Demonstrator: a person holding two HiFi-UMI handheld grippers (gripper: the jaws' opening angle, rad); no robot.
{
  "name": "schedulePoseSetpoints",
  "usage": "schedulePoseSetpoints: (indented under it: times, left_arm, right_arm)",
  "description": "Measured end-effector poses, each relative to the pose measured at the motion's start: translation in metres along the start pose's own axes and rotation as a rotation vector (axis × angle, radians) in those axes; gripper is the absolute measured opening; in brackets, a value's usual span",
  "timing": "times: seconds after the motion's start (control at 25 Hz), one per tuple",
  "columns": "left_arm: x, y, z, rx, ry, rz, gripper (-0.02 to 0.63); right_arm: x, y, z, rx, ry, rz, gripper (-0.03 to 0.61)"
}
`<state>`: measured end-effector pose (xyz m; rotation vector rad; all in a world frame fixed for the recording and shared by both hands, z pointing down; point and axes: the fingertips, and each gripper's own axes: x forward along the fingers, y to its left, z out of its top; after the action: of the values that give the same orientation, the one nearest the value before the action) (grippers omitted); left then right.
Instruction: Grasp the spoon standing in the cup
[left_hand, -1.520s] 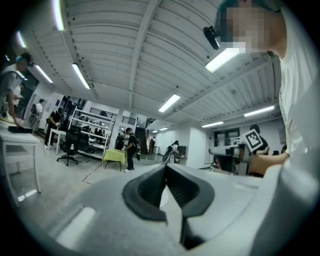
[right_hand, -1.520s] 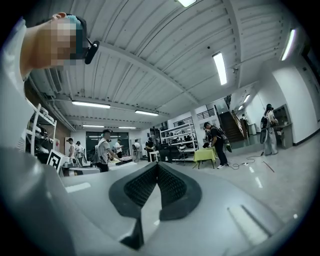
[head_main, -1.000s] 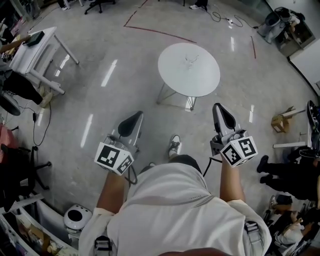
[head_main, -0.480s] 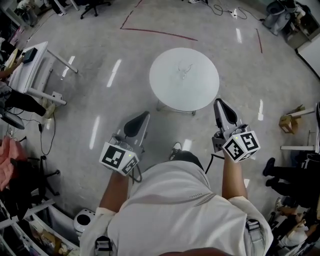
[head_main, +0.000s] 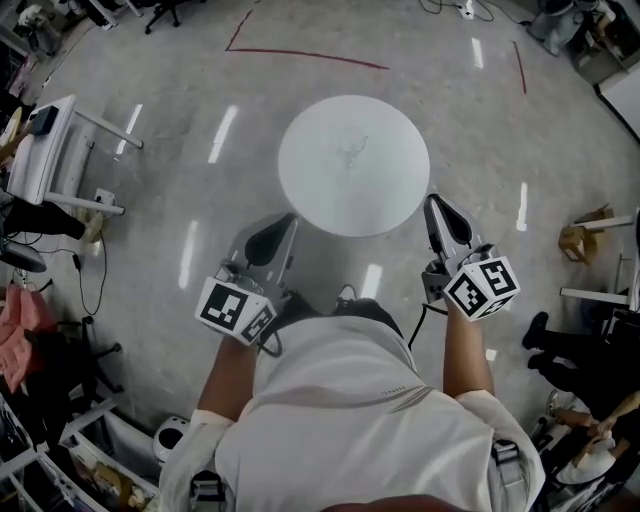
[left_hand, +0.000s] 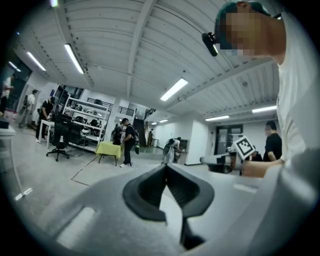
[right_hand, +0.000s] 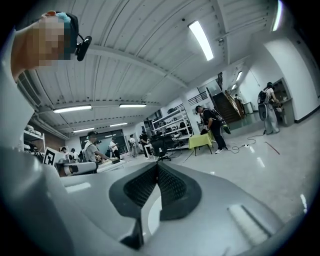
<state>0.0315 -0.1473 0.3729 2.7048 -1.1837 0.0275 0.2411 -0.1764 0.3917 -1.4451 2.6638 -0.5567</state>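
Round white table (cup atop)

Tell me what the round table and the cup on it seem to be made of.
Round table: white, smooth, dull top, perhaps laminate or painted board. Cup: likely clear glass or plastic, since the white top shows through it; too small to be sure.
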Motion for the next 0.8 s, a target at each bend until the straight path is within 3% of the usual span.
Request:
schedulePoseSetpoints:
  times: [0.28, 0.6, 0.8]
  left_arm:
    - [0.041, 0.081, 0.003, -0.037, -0.005, -0.076, 0.000]
    - [0.092, 0.194, 0.024, -0.032, -0.008, -0.179, 0.000]
    - [0.117, 0.227, 0.023, -0.035, 0.009, -0.204, 0.000]
  right_arm:
    - [0.070, -0.012, -0.003, 0.000, 0.039, -0.087, 0.005]
    - [0.175, -0.010, 0.020, -0.056, 0.055, -0.176, 0.005]
    - [0.210, -0.035, 0.009, -0.052, 0.127, -0.261, 0.005]
